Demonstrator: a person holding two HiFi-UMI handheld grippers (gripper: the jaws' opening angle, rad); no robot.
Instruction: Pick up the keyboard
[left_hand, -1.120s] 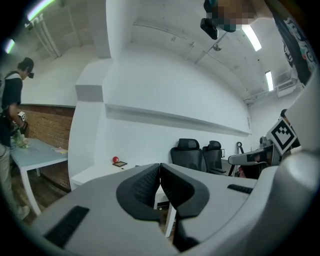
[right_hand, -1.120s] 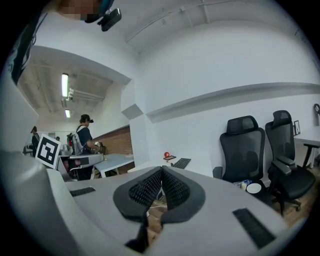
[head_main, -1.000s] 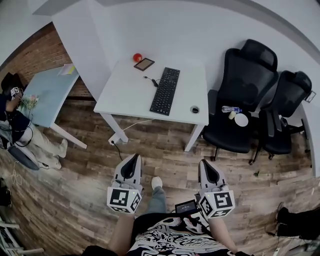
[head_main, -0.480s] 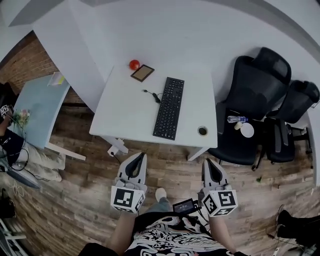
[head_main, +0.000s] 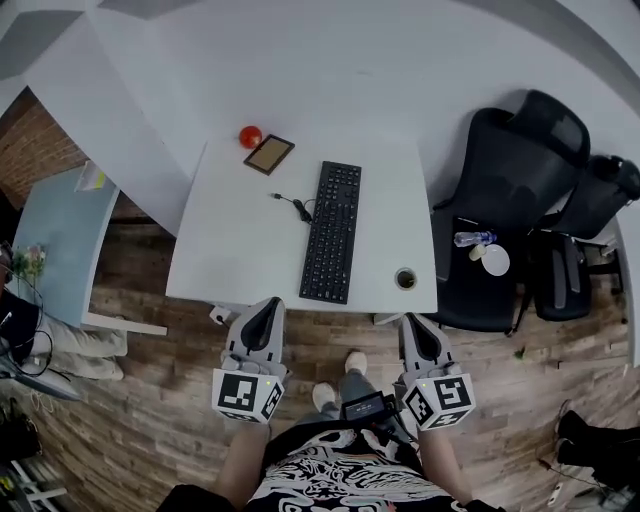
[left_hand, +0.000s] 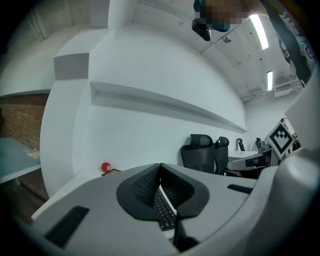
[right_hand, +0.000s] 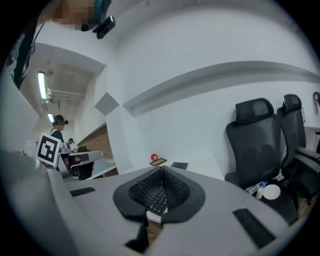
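Observation:
A black keyboard (head_main: 332, 231) lies lengthwise in the middle of a white table (head_main: 230, 240), its cable (head_main: 291, 205) curling off to the left. My left gripper (head_main: 265, 316) hovers shut and empty just short of the table's near edge, left of the keyboard's near end. Right of it, my right gripper (head_main: 415, 331) is also shut and empty, near the table's front right corner. Through the left gripper view, part of the keyboard (left_hand: 165, 210) shows behind the shut jaws; the right gripper view shows the keyboard (right_hand: 158, 201) the same way.
A red ball (head_main: 249, 136) and a small tablet (head_main: 268, 153) sit at the table's far left. A small round cup (head_main: 405, 278) stands near the front right. Two black office chairs (head_main: 508, 195) stand to the right, one bearing a bottle and a plate. A light blue table (head_main: 55, 225) is at left.
The table and keyboard have drawn closer and lower in the head view as I walked up. Both grippers now reach the table's near edge. They stay shut.

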